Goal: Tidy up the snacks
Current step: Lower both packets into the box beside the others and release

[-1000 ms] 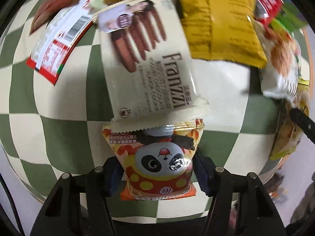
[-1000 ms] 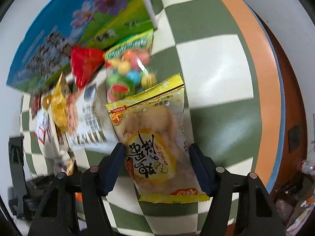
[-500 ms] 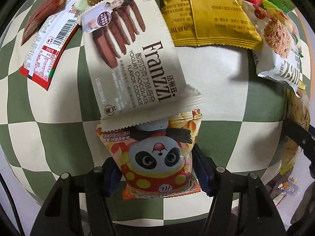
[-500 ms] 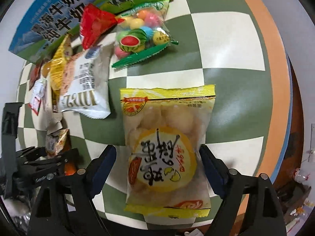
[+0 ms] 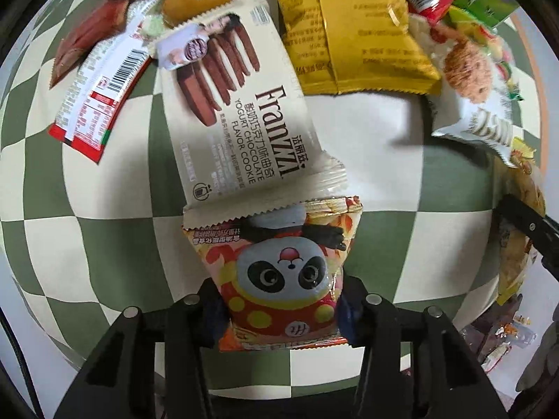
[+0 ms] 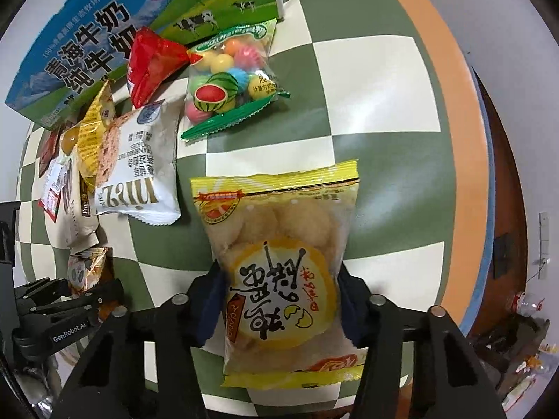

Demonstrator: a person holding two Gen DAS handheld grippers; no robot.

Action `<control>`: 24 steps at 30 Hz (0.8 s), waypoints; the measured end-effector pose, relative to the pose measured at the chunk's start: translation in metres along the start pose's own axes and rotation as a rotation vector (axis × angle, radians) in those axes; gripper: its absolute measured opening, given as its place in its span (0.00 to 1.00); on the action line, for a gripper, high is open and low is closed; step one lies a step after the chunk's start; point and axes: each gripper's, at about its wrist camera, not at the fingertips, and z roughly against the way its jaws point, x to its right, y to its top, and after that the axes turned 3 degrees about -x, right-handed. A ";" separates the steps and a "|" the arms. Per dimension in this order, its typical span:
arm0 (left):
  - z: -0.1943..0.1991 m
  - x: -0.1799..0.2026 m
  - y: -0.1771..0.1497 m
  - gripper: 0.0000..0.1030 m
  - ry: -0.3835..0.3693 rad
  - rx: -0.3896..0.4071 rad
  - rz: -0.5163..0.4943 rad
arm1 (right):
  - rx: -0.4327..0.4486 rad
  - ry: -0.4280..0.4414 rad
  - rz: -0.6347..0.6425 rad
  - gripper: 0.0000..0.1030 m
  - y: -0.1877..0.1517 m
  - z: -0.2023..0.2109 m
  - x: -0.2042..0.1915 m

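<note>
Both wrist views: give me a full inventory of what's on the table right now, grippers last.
panda snack pack: 1, red and orange, between the left fingers
Franzzi cookie pack: 1, cream, overlapping the panda pack's top
yellow bag: 1, beside the Franzzi pack
egg snack bag: 1, yellow, between the right fingers
candy ball bag: 1, green-edged, above it
white cookie pack: 1, left of it
red packet: 1, by the milk carton
milk carton: 1, blue and green, far edge
checkered table: 1, green and cream
left gripper: shut on the panda pack
right gripper: closing on the egg bag
</note>
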 end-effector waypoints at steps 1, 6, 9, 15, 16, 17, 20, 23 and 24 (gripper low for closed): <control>0.005 -0.001 -0.002 0.44 -0.009 0.006 -0.001 | 0.001 0.011 -0.007 0.53 -0.002 0.003 0.001; 0.042 -0.009 -0.010 0.44 -0.056 0.047 -0.005 | 0.017 0.057 -0.014 0.51 -0.006 0.023 0.000; 0.072 -0.008 -0.013 0.44 -0.077 0.095 -0.027 | 0.039 0.098 -0.018 0.50 -0.007 0.042 0.001; 0.145 -0.005 -0.003 0.44 -0.148 0.210 -0.060 | 0.118 0.184 -0.017 0.50 0.007 0.100 0.000; 0.162 -0.005 0.003 0.44 -0.160 0.239 -0.064 | 0.133 0.198 -0.014 0.50 0.009 0.111 -0.003; 0.175 -0.006 0.010 0.44 -0.169 0.264 -0.069 | 0.149 0.214 -0.010 0.50 0.015 0.121 -0.005; 0.209 0.002 0.046 0.44 -0.172 0.334 -0.068 | 0.205 0.263 0.011 0.50 0.044 0.152 -0.020; 0.235 -0.004 0.086 0.44 -0.143 0.398 -0.057 | 0.275 0.267 0.046 0.50 0.087 0.176 -0.037; 0.234 -0.003 0.100 0.44 -0.128 0.411 -0.052 | 0.310 0.255 0.054 0.50 0.109 0.182 -0.043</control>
